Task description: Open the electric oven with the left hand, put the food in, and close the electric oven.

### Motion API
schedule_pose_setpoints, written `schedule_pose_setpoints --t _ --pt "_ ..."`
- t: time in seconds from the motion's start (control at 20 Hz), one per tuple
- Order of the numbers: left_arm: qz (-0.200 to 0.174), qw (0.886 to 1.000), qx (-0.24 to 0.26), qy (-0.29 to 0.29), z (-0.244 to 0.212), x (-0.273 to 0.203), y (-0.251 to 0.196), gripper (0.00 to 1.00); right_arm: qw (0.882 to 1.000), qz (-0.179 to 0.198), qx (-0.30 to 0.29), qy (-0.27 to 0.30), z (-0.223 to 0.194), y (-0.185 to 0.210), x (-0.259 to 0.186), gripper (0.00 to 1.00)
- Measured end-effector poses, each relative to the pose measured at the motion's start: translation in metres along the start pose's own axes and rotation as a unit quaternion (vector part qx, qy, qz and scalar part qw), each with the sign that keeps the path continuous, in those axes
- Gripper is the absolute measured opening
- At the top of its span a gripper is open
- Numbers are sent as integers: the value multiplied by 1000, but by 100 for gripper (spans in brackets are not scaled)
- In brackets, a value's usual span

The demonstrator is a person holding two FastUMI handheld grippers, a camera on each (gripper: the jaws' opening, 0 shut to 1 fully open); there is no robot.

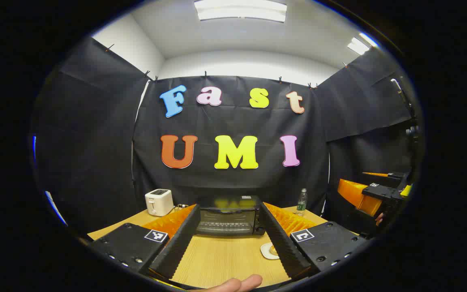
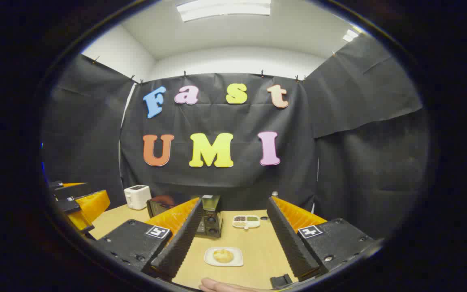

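A: Status? Which step?

B: Step one, oven not opened yet. Electric oven (image 1: pixel 228 215) sits at the far edge of the table (image 1: pixel 225 259), door shut. Left gripper (image 1: pixel 227 243) is lined up on it but well apart from it, fingers spread, nothing between them.

A: Food?

B: Bun (image 2: pixel 223 255) on a small white plate (image 2: pixel 234 261), near the front edge of the table, out in front of the oven. Right gripper (image 2: pixel 231 243) hovers over it, fingers wide apart, not touching.

A: Next move?

B: My read: left goes forward to the top of the door, closes on the handle, pulls down. Handle is too small to make out from here.

A: Clutter?

B: Toaster (image 1: pixel 159 202) far-left corner, bottle (image 1: pixel 301 201) right of the oven, divided dish (image 2: pixel 246 221) beside it. None of it is in the path.
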State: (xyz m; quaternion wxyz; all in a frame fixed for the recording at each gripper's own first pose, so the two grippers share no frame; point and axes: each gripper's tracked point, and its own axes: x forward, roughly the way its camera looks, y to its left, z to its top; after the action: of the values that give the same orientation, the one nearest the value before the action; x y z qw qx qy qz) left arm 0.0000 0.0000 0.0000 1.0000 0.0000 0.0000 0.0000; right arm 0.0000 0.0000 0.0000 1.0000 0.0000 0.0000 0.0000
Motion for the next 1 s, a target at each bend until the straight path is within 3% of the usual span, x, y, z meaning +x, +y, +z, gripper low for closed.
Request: schedule_pose_setpoints --t 0.05,0.65,1.0 --pt "5 1000 -2 2 0 1 3 95 1000 1 1 0 -1 0 -1 99" --pt "45 998 -39 -8 5 3 46 93 1000 -9 7 -16 -2 -16 -1 99" --pt "46 998 -33 -2 4 29 59 92 1000 -18 18 -11 -13 -31 2 99"
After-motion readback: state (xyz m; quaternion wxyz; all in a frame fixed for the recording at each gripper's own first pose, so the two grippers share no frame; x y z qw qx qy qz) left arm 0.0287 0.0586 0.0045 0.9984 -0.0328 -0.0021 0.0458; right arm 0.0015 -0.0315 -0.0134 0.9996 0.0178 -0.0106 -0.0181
